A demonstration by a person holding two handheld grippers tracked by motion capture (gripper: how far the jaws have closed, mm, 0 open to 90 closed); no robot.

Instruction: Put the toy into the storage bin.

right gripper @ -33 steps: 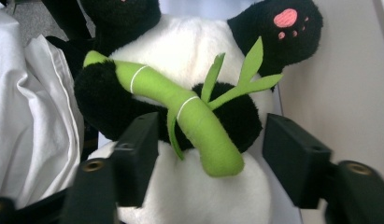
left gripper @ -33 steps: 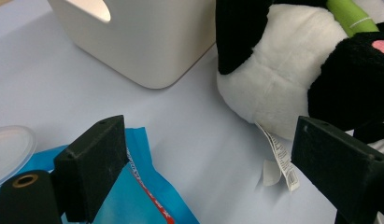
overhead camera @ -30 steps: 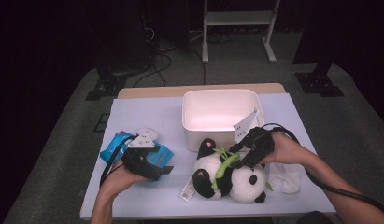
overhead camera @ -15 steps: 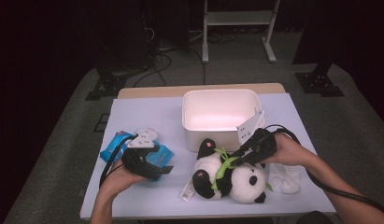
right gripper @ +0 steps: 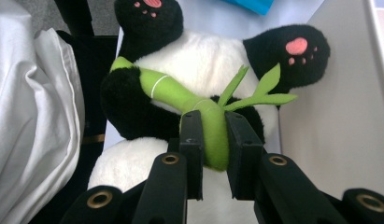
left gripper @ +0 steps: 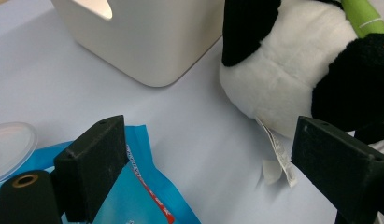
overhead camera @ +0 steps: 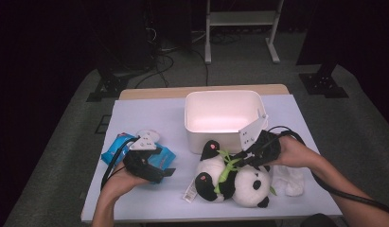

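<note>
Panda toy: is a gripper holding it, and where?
Yes. The right gripper has just been closing on the panda's green bamboo stalk. The left gripper holds nothing.

One plush panda [overhead camera: 234, 182], one white bin [overhead camera: 224, 115], one blue packet [overhead camera: 117, 147], one clear lid [overhead camera: 147, 136], one white cloth [overhead camera: 290, 181], two grippers.

Dark room, grey carpet floor [overhead camera: 69, 142]. Table [overhead camera: 149, 113] w/ pale cover, wood edge at back. White metal stand [overhead camera: 242, 19] behind, black cables [overhead camera: 166, 61] nearby.
</note>
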